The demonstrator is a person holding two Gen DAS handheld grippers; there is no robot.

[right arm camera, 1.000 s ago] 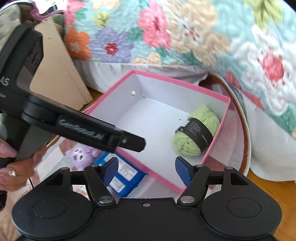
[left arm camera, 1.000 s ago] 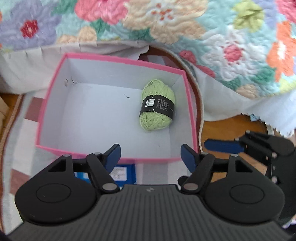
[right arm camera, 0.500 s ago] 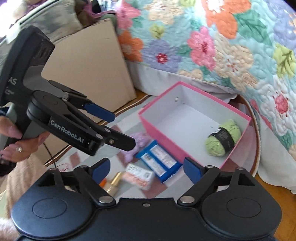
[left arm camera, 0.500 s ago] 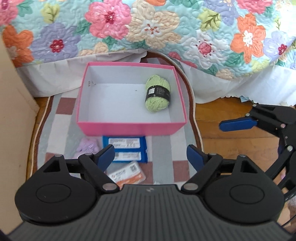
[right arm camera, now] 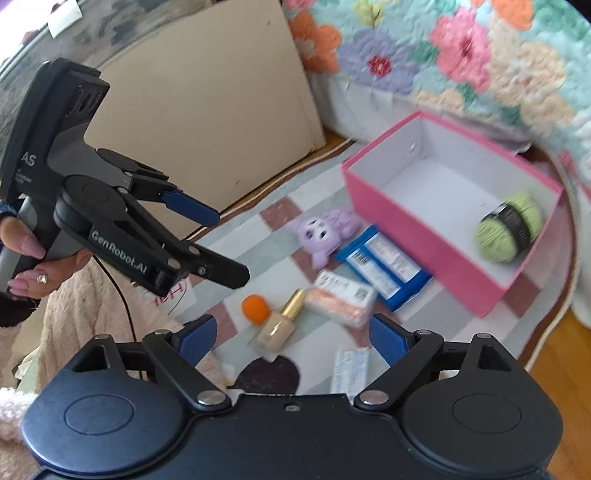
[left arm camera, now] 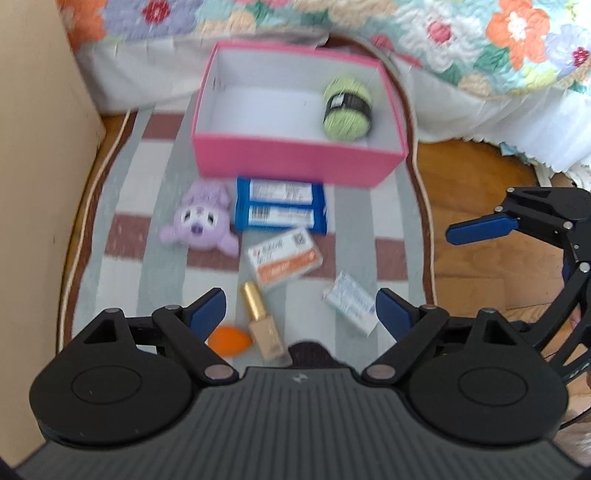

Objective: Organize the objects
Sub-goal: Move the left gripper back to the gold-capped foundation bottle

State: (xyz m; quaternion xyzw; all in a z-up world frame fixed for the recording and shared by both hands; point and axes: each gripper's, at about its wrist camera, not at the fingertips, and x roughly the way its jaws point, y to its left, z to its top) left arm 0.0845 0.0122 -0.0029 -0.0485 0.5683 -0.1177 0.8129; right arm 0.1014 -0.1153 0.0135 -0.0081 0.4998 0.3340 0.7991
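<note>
A pink box (left arm camera: 295, 162) (right arm camera: 417, 229) sits on a striped rug and holds a green yarn ball (left arm camera: 347, 107) (right arm camera: 508, 230). In front of it lie a purple plush (left arm camera: 201, 221) (right arm camera: 325, 230), a blue packet (left arm camera: 280, 208) (right arm camera: 384, 266), an orange-and-white carton (left arm camera: 284, 256) (right arm camera: 341, 299), a gold-capped bottle (left arm camera: 260, 325) (right arm camera: 280, 323), an orange sponge (left arm camera: 229, 339) (right arm camera: 255, 308) and a small white packet (left arm camera: 351, 302) (right arm camera: 351, 365). My left gripper (left arm camera: 299, 314) (right arm camera: 221, 243) is open and empty above the bottle. My right gripper (right arm camera: 291, 338) is open and empty; it also shows in the left wrist view (left arm camera: 480, 229).
A floral quilt (left arm camera: 443, 33) hangs over the bed behind the box. A cardboard panel (right arm camera: 207, 110) stands at the left. Bare wood floor (left arm camera: 476, 184) lies right of the rug. A dark heart-shaped thing (right arm camera: 269, 374) lies at the rug's near edge.
Both grippers have pulled back and up from the box, and both have opened wider. The loose items in front of the box have come into view.
</note>
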